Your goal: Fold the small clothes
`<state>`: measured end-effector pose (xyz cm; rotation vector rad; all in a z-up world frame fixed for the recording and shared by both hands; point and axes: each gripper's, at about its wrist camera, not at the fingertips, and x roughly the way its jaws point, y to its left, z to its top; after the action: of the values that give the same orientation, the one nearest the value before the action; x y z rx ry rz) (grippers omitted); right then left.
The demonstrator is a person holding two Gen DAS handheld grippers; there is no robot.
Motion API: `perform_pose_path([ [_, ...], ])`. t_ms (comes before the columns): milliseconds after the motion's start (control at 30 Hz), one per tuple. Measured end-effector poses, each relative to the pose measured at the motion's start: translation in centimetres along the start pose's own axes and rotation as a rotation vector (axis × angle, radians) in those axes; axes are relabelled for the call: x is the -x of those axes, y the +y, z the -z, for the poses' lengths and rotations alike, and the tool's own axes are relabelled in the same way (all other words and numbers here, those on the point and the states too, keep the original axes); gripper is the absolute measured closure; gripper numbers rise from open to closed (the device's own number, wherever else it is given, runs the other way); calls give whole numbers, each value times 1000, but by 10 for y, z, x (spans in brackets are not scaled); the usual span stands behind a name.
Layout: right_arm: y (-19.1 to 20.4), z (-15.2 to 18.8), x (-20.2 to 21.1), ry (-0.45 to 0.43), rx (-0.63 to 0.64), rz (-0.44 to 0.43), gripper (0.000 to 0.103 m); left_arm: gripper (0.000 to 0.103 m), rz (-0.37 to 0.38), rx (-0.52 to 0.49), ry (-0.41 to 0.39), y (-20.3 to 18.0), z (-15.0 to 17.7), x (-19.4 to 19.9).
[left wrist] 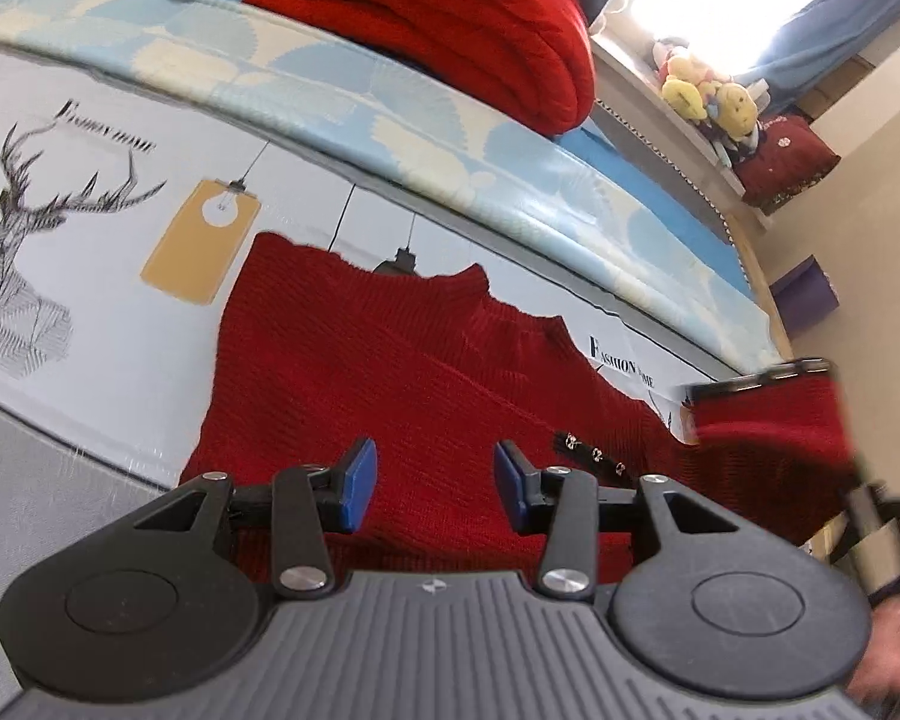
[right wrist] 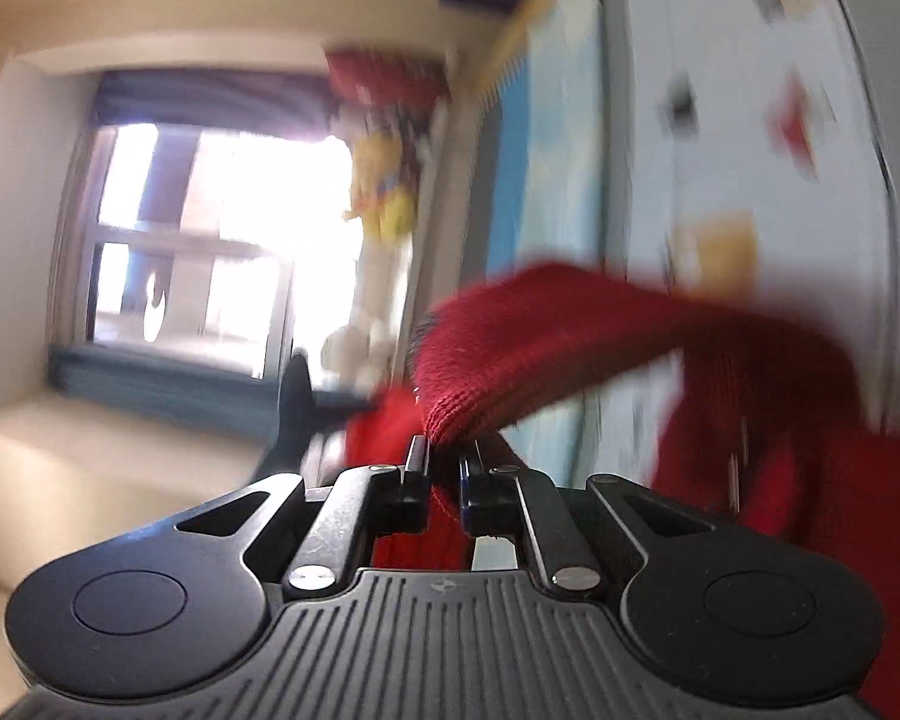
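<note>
Folding is under way on a dark red knit sweater (left wrist: 390,372), which lies spread on a printed cloth with a deer drawing (left wrist: 18,276) over what looks like a bed, its collar toward the far side. The right tool (right wrist: 444,468) has its fingers pressed together on a ribbed end of the garment — probably the sleeve cuff (right wrist: 510,360) — and holds it lifted clear of the surface; in the left wrist view the same raised red end (left wrist: 768,414) hangs at the right edge, blurred. The left tool (left wrist: 435,480) hovers above the sweater's body with its blue pads (left wrist: 357,483) spread apart and nothing between them. By my reading the step in hand is bringing the sleeve across the body; the next move calls for carrying that end over the chest and laying it flat without dragging the rest, while the left tool could pin the body down or stay out of the way. Much is hard to make out — the right wrist view is smeared with blur, so the window (right wrist: 198,240) and soft toys (right wrist: 384,192) are only rough shapes. The sweater's near hem is hidden behind the left tool, and its other sleeve is not visible.
</note>
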<state>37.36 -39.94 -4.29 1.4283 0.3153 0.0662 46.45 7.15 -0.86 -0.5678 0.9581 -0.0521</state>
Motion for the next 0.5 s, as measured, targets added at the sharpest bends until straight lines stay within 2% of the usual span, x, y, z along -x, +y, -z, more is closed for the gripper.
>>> perform_pose_path([
  [67, -22, 37, -9, 109, 1, 57, 94, 55, 2, 16, 22, 2, 6, -2],
  [200, -71, 94, -42, 314, -11, 252, 94, 55, 4, 34, 44, 5, 17, -4],
  [267, -83, 109, -44, 359, 32, 336, 94, 55, -13, 21, 50, 6, 24, -7],
  [333, -96, 116, -40, 377, -3, 401, 94, 55, -35, 21, 63, 9, 28, -10],
  [400, -99, 123, -38, 393, 30, 463, 94, 55, -50, 32, 63, 14, 28, -11],
  [500, -94, 129, -40, 412, 73, 489, 94, 53, -58, 44, 41, 23, 23, -12],
])
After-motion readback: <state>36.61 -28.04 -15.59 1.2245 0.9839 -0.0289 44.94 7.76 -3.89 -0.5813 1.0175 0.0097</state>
